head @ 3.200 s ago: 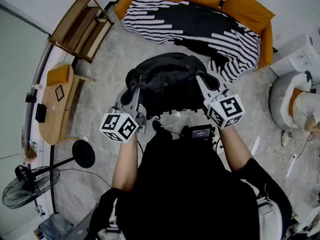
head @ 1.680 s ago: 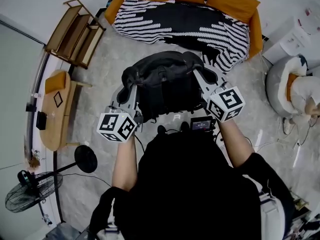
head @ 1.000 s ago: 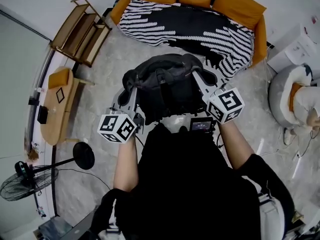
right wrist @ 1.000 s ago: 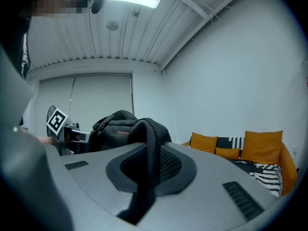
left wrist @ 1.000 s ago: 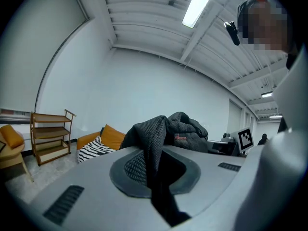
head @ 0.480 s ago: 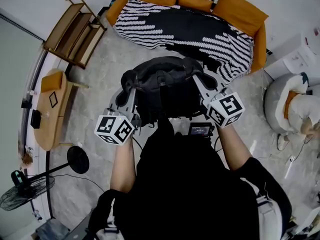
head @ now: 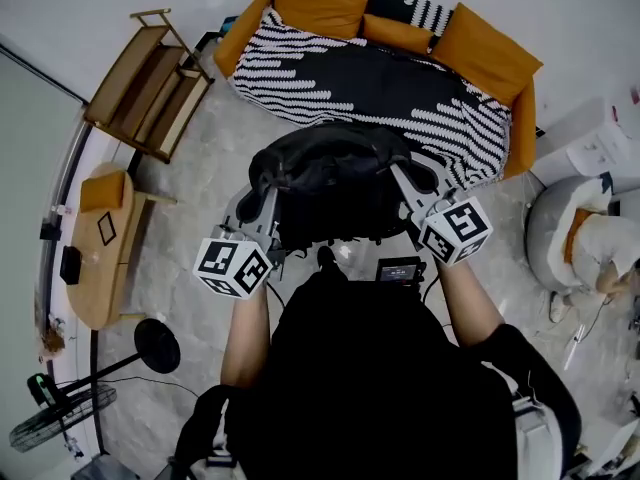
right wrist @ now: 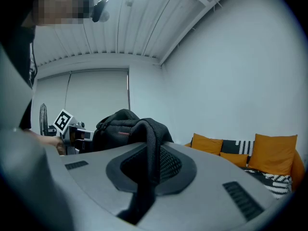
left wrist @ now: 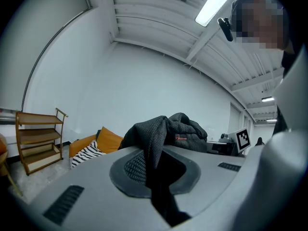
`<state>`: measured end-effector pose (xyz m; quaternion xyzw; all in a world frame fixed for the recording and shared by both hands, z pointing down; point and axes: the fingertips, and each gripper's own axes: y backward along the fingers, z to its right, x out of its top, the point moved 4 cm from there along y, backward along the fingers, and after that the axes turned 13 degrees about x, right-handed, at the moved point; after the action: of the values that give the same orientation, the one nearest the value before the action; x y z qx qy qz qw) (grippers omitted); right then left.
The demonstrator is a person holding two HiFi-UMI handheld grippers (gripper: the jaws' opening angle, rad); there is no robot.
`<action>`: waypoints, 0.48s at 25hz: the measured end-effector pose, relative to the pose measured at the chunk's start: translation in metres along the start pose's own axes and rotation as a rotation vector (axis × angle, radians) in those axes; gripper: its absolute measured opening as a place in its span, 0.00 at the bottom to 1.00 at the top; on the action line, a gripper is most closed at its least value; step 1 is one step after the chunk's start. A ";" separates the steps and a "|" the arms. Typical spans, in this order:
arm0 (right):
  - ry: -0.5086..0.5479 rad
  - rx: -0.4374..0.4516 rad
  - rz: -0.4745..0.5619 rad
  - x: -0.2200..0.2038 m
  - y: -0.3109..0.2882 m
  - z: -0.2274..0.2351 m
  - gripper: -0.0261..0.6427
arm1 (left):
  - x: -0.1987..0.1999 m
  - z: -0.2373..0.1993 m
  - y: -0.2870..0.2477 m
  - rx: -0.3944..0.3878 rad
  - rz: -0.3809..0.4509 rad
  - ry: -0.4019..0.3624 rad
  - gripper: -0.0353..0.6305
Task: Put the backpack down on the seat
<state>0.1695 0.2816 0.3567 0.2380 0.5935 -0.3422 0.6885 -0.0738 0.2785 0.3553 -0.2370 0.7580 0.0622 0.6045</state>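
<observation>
Backpack [head: 330, 178] edged toward sofa [head: 380, 78] — seemingly airborne — left claw [left wrist: 154, 177] and right claw [right wrist: 147, 170] clamping straps [right wrist: 150, 138].

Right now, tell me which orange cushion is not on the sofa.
The small orange cushion on the oval wooden table at far left; the other three sit on the sofa.

A pale, stone-patterned floor [head: 190, 183] carries an orange sofa [head: 523, 118], a wooden shelf [head: 145, 83], an oval wooden table [head: 95, 278] and a fan [head: 55, 423]. A black-and-white striped blanket [head: 350, 78] covers the sofa's seat, with 3 orange cushions [head: 320, 3] at its back. An orange pad [head: 103, 190] and a small black thing [head: 70, 265] lie on the table.
</observation>
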 end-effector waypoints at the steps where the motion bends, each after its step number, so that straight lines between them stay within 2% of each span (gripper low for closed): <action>1: 0.000 -0.004 0.003 0.003 -0.007 0.005 0.11 | 0.004 -0.005 -0.007 -0.006 0.001 -0.002 0.10; 12: -0.009 -0.038 0.022 0.016 -0.070 0.046 0.11 | 0.031 -0.052 -0.068 -0.040 0.007 -0.008 0.10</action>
<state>0.1483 0.1993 0.3549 0.2298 0.5943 -0.3242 0.6992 -0.0952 0.1899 0.3524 -0.2461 0.7551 0.0806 0.6023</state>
